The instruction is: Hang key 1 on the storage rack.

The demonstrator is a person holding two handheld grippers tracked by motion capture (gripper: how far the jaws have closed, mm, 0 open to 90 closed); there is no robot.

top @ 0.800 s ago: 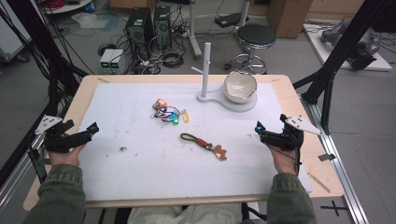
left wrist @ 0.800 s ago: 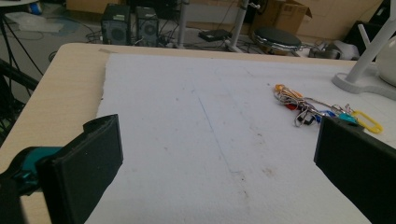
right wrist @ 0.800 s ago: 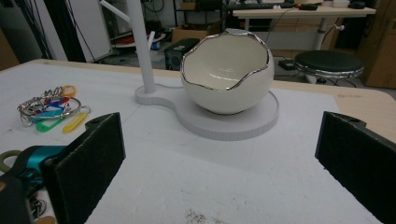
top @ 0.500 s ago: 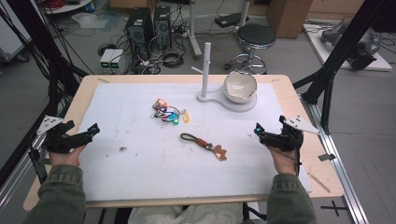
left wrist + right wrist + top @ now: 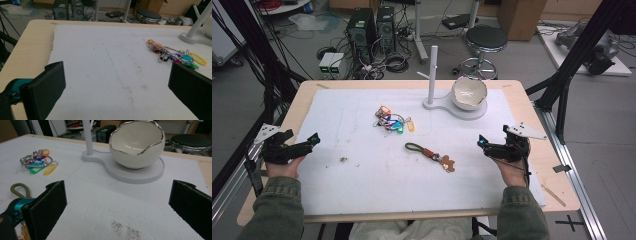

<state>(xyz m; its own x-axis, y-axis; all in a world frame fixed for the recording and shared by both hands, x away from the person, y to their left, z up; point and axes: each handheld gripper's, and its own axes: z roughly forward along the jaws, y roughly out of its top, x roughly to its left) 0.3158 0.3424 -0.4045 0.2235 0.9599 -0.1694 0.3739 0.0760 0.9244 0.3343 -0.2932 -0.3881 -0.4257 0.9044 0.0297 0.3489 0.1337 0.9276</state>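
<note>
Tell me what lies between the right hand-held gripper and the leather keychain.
Nothing: in the high view, bare white mat separates the right hand-held gripper from the leather keychain.

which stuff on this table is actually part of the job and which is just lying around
Likely part of the job:
- bunch of keys with coloured tags
- leather keychain
- egg-shaped bowl on the white stand
- left gripper and right gripper, both open and empty

Just lying about:
- crumbs
- stool
- computer towers
</note>
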